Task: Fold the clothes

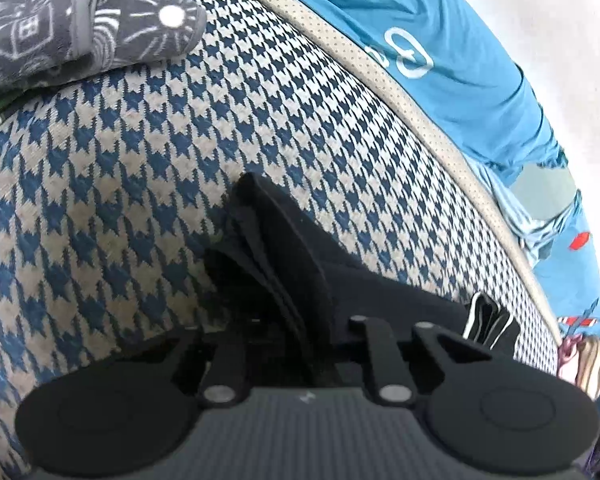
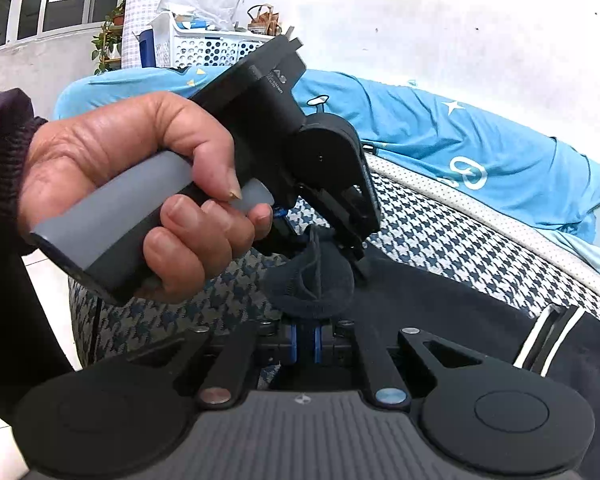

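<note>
A: What are you holding?

B: Your left gripper [image 2: 336, 240] is clamped on a bunched corner of the black garment [image 2: 440, 300], a soft matte knit with 2 white stripes at one hem. It lies on the houndstooth cushion [image 1: 140, 160], coarse blue-and-grey weave, its long axis running toward the right in the right wrist view.

A: And your right gripper [image 2: 306, 340]?

B: Its blue pads are together; whether they pinch cloth is probably hidden by the fold. Your hand [image 2: 132, 184] wraps the grey handle
</note>
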A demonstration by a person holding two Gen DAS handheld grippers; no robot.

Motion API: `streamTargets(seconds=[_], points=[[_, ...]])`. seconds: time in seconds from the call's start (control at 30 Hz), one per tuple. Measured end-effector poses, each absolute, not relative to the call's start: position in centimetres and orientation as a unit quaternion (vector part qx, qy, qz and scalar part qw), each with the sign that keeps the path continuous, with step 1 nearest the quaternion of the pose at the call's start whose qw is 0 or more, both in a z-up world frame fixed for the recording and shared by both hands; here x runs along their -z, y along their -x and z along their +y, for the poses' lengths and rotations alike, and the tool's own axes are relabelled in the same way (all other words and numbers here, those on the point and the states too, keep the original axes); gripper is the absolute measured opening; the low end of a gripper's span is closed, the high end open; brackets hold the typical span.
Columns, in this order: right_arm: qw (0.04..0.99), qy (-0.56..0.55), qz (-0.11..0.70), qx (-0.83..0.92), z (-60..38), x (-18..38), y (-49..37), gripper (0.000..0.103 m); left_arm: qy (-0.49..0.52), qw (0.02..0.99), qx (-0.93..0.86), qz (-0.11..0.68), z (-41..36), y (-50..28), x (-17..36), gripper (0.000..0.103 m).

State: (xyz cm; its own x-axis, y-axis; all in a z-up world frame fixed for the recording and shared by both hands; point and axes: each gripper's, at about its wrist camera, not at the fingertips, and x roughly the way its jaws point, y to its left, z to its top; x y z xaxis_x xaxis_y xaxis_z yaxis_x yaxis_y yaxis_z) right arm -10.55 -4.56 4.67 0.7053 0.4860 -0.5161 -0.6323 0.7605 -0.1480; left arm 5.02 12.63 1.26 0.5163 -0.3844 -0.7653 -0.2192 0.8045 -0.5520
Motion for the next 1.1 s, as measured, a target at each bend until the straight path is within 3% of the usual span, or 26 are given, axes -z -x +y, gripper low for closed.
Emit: streamTargets(seconds=[0.57,1.1], points=[[0.935,0.151,0.202,-0.248,-8.5,-6.5,11.3,0.008,0.257,0.867,0.102,0.414,6.6,-4.8,-6.0,0.01],[0.957,0.142,0.189,-0.167,-15.1,-7.6,11.6,0.008,0.215,0.883,0.167,0.383,-2.0,-3.9,-6.5,0.01]])
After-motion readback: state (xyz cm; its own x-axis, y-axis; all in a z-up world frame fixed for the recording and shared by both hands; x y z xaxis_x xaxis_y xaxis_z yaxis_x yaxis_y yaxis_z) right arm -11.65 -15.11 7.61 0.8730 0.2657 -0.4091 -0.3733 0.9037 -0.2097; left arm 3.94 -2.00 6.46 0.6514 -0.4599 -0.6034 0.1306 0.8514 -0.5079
